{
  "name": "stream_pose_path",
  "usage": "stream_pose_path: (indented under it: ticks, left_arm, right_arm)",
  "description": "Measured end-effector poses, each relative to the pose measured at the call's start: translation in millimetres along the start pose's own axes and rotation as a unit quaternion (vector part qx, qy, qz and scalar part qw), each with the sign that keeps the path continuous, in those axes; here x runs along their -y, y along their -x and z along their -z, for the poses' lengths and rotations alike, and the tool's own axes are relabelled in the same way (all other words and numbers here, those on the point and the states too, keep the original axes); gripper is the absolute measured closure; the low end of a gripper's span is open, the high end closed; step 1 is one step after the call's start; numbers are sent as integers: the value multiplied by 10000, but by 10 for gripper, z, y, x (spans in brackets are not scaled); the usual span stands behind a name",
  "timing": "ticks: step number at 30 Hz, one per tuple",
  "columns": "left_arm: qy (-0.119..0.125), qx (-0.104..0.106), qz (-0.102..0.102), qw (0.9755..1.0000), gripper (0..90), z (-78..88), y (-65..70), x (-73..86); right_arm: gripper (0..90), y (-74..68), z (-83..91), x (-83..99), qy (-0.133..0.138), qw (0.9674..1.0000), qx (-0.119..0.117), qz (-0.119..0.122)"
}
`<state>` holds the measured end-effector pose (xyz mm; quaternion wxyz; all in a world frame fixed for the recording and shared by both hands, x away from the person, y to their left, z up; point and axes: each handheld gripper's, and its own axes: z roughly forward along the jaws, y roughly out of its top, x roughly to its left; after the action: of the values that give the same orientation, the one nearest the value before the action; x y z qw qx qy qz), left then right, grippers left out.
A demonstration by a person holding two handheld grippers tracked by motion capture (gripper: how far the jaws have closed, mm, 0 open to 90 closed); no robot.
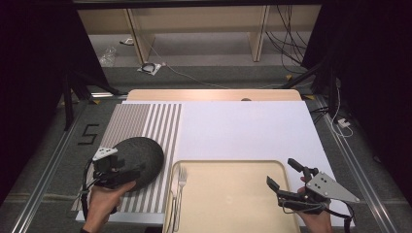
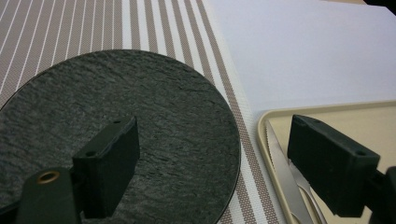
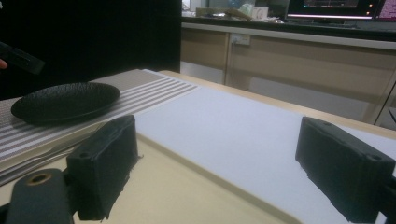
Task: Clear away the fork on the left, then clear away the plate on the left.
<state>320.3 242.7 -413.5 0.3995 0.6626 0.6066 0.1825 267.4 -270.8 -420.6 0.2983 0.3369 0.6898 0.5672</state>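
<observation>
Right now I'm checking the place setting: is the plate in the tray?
No, the plate lies on the striped mat, left of the tray.

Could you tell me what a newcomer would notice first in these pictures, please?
Most striking is the round black slate plate lying on the striped placemat at the table's left, with the left gripper open just above its near edge. Beside it sits a beige tray with a fork and knife along its left rim, and the right gripper open over its right side.

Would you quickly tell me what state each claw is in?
Left claw: open, above the plate, holding nothing.
Right claw: open, empty.
</observation>
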Motion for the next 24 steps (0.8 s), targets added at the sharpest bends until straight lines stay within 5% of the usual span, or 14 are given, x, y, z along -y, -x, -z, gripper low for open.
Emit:
stream_pose_path:
  ticks: [14,24]
  left_arm:
    - [224,-466,696,9962,164,70,-190,157]
    - [340,-541,1607,9849,156,123,-361,243]
  right_arm:
    - [136,-17,1,-1,-26,10000,-7,12]
    - [137,3,-7,4,-38,10000,-4,1]
